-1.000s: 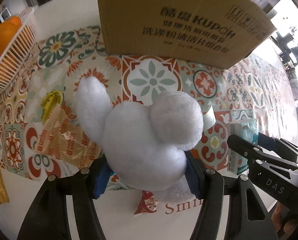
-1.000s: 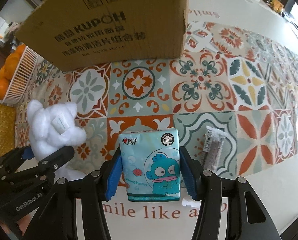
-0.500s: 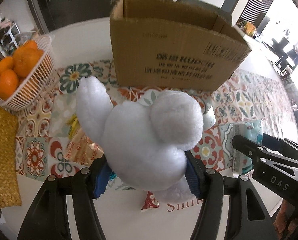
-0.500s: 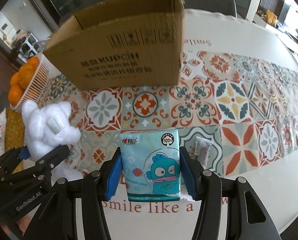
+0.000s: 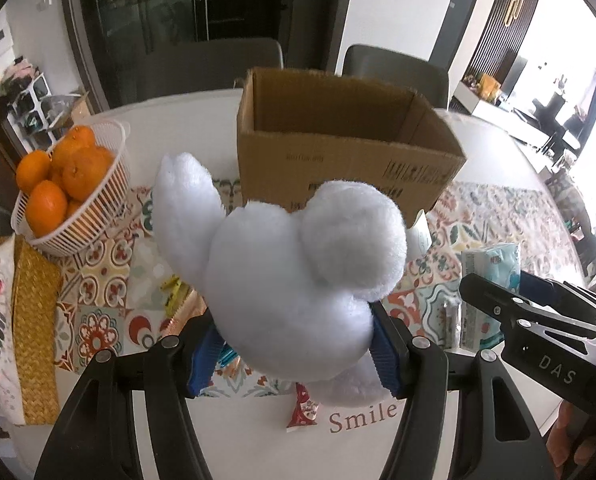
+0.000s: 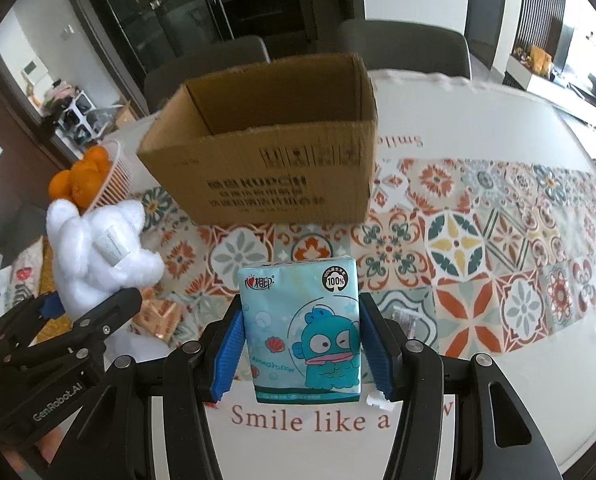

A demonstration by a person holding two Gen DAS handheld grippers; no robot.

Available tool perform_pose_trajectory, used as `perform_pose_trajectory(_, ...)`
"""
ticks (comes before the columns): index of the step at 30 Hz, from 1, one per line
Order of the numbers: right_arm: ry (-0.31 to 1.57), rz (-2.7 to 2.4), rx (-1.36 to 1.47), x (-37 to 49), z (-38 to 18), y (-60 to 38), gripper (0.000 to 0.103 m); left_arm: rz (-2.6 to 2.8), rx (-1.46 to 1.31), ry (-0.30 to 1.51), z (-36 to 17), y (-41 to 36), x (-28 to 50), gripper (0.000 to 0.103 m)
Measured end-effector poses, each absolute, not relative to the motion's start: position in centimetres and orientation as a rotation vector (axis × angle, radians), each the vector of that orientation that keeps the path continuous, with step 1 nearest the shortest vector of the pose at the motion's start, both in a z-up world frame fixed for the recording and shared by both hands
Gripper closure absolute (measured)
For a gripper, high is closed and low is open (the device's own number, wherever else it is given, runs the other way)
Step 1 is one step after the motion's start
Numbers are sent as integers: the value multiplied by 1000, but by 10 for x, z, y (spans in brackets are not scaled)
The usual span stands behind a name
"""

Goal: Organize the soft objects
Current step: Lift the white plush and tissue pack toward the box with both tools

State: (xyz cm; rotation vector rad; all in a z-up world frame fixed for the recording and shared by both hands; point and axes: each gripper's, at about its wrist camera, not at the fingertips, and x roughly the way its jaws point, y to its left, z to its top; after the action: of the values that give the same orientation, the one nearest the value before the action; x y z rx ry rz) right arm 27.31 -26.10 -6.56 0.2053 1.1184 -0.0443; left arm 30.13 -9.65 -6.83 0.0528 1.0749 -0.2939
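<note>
Left claw (image 5: 293, 354) clamping white plush toy (image 5: 289, 276), ear up; right claw (image 6: 300, 356) clamping upright tissue pack (image 6: 302, 330).

Daylight floods in from about two o'clock in both views, blowing out the windows (image 5: 578, 92) there. The counter (image 6: 478, 128) glares pale. Fisheye bending darkens the corners. The box print (image 6: 257, 192) looks slightly soft, perhaps motion blur.

Home dining room: round table (image 6: 478, 128), chairs (image 6: 402, 46), orange basket (image 5: 93, 216).
</note>
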Motion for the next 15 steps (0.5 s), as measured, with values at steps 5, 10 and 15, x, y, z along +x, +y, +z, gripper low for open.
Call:
perform_pose_trajectory(5,1064,-36,208,271,-44,-260,48,-306,46,1029,-51,-95,300,39)
perform_pose_trajectory(10,1011,-31,212,271,-24,-261,48,-320,49,973,-30,-95,299,39)
perform_pose_trajectory(15,964,-19,213,274,-8,-261,48,-330,53,921,-9,-97,301,39)
